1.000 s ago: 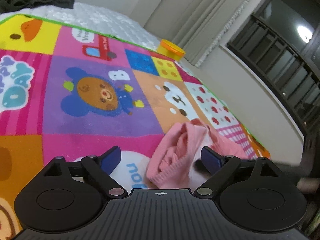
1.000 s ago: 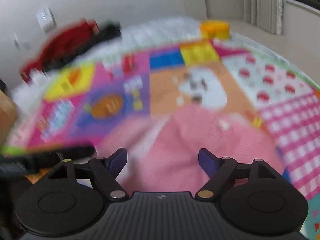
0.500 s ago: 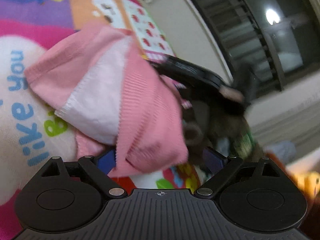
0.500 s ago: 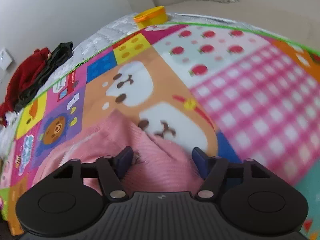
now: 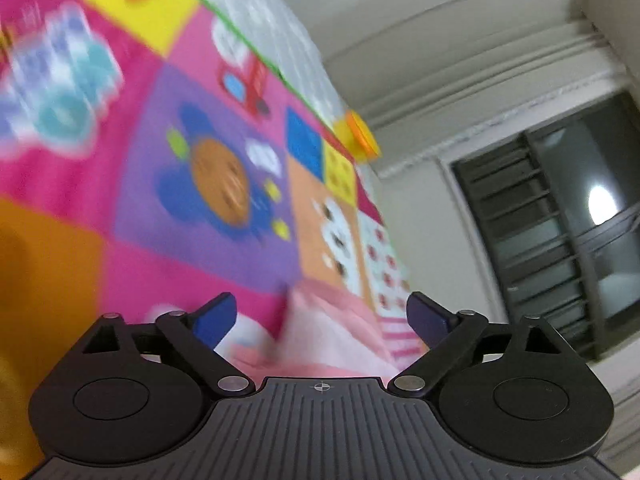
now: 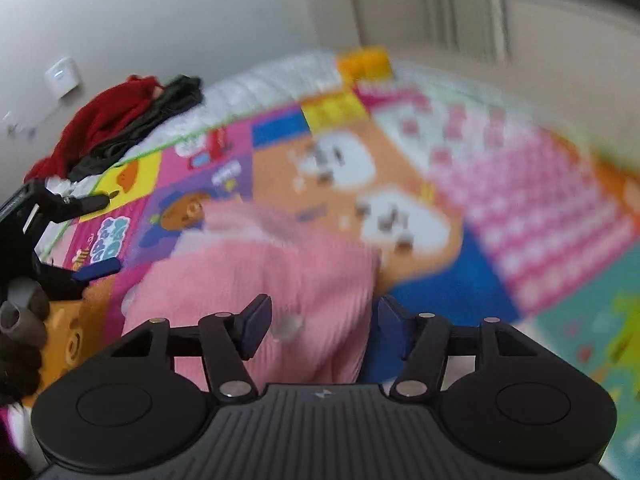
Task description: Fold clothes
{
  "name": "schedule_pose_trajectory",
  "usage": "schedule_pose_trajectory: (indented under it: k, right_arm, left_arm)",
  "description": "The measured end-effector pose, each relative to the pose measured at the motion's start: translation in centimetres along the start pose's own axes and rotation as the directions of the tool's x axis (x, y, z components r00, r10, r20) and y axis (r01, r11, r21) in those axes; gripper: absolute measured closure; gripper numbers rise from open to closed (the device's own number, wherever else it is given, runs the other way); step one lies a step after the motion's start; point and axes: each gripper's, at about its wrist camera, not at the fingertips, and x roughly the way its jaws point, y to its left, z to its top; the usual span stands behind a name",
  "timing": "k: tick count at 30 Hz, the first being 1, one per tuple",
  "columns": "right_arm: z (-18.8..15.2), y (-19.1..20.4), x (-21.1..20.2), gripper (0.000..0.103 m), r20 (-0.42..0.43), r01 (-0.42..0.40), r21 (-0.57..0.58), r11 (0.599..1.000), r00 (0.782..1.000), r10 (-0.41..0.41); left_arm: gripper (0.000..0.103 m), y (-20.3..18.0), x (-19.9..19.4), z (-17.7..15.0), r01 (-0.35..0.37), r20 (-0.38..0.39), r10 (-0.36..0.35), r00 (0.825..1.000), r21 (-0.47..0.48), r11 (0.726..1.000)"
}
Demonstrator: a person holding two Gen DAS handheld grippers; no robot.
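We had the pink garment point(image 6: 256, 280) lying bunched on the colourful play mat point(image 6: 460, 280), near the mat's near edge and towards its left side in the right wrist view. Our right tongs point(image 6: 320, 324) stood with jaws apart, hovering over the garment's near right part, the cloth showing between the pads but not pinched. Our left tongs point(image 5: 320, 318) were also spread wide and tilted, with the garment's pale inner face point(image 5: 324, 340) just below and between the fingers; in the right wrist view that tool point(image 6: 60, 236) sat at the far left, apart from the cloth.

Both views were blurred, so we could not tell whether the garment lay folded or merely heaped.

We judged the main risk to be a blind grab: closing either pair on the bunched cloth could catch several layers at once and drag the heap askew. The red and black clothes point(image 6: 116, 124) lay far off past the mat's edge.
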Motion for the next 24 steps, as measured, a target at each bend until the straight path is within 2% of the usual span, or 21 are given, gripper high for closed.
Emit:
schedule_pose_trajectory:
  k: [2,4,6,8,11,14,16,17,18,19,20,21,23,24]
  right_arm:
    - [0.6,0.8,-0.6,0.044,0.031,0.002,-0.058,0.998,1.0,0.0]
    - [1.1,1.8,-0.8,0.051,0.062,0.01,-0.123,0.992,0.998,-0.002]
    - [1.9,2.7,-0.1,0.052,0.085,0.008,-0.162,0.987,0.996,0.006]
    - [3.0,3.4,1.1,0.052,0.081,-0.029,-0.167,0.986,0.996,0.043]
    - [4.6,5.1,2.9,0.047,0.033,-0.109,-0.235,0.966,0.992,0.12]
    - [5.3,7.2,5.4,0.04,-0.08,-0.181,-0.346,0.921,0.983,0.163]
    - [4.6,8.3,7.3,0.045,-0.143,-0.158,-0.416,0.896,0.984,0.107]
    - [4.1,8.6,8.1,0.05,-0.137,-0.112,-0.472,0.875,0.989,0.053]
    - [3.7,8.4,8.6,0.05,-0.104,-0.048,-0.514,0.857,0.995,-0.006]
    - [3.4,7.8,9.3,0.054,-0.059,0.039,-0.527,0.849,0.995,-0.082]
    - [3.4,6.9,9.9,0.055,-0.037,0.097,-0.51,0.855,0.99,-0.135]
    - [3.7,5.5,10.3,0.056,-0.066,0.099,-0.434,0.895,0.988,-0.141]
    - [4.2,3.4,10.2,0.056,-0.104,0.058,-0.298,0.953,0.99,-0.093]
    - [4.4,2.8,9.7,0.056,-0.108,0.032,-0.253,0.967,0.992,-0.061]
  left_arm:
    - [0.005,-1.1,-1.3,0.0,-0.043,-0.02,0.046,0.999,0.125,0.991]
    - [0.004,-1.4,-0.9,-0.7,-0.033,-0.057,0.043,0.997,0.162,0.986]
    - [0.004,-1.8,-0.6,-1.5,-0.022,-0.094,0.042,0.995,0.198,0.98]
    - [0.005,-2.2,-0.2,-2.3,-0.01,-0.131,0.042,0.991,0.233,0.972]
    - [0.005,-2.7,0.4,-3.4,0.011,-0.185,0.044,0.982,0.285,0.958]
    - [0.005,-3.3,1.0,-4.5,0.034,-0.239,0.05,0.97,0.335,0.942]
    - [0.004,-3.6,1.4,-5.3,0.051,-0.274,0.055,0.96,0.367,0.929]
    - [0.004,-3.8,1.6,-5.7,0.06,-0.292,0.058,0.955,0.382,0.922]
    - [0.004,-3.9,1.8,-6.0,0.066,-0.307,0.065,0.95,0.397,0.915]
    - [0.004,-3.7,2.3,-6.2,0.041,-0.304,0.094,0.948,0.411,0.911]
    - [0.004,-3.6,2.4,-6.2,0.027,-0.296,0.106,0.949,0.412,0.911]
    - [0.004,-3.3,2.5,-6.1,0.021,-0.298,0.109,0.948,0.403,0.915]
    - [0.004,-2.9,2.8,-5.9,0.023,-0.3,0.1,0.949,0.38,0.925]
    - [0.004,-2.8,2.9,-5.8,0.016,-0.297,0.105,0.949,0.376,0.926]
